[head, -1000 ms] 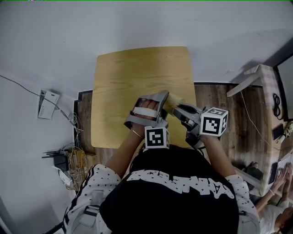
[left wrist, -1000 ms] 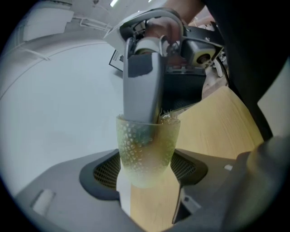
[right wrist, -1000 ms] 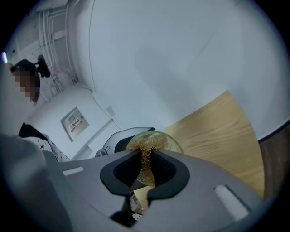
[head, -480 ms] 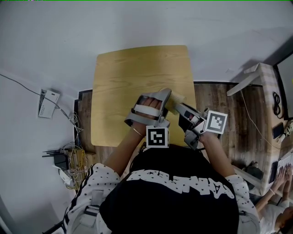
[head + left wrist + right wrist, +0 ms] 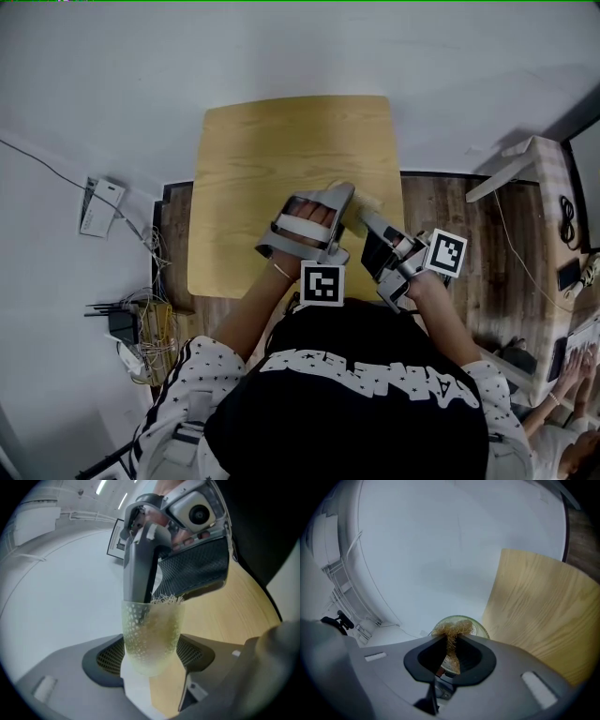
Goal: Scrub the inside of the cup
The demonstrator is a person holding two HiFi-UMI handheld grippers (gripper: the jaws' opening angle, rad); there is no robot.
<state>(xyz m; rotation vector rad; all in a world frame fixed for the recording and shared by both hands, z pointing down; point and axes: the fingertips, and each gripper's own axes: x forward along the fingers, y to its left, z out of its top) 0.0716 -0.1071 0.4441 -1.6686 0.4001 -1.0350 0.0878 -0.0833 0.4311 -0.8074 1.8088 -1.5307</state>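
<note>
Both jaws of the left tongs [image 5: 151, 662] pinch the translucent cup [image 5: 150, 630] over the surface [image 5: 281, 159]. The right tongs [image 5: 450, 654] clamp a fibrous scrubber [image 5: 451, 631], its tuft inside the cup mouth just ahead of them.

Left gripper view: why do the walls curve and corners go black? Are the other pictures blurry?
Left gripper view: wide-angle lens bows straight background lines and blacks the corners; the cup is fairly sharp, the near jaws soft. Right gripper view: same bowing, scrubber tuft slightly fuzzy. Head view: even soft light, little blur.
</note>
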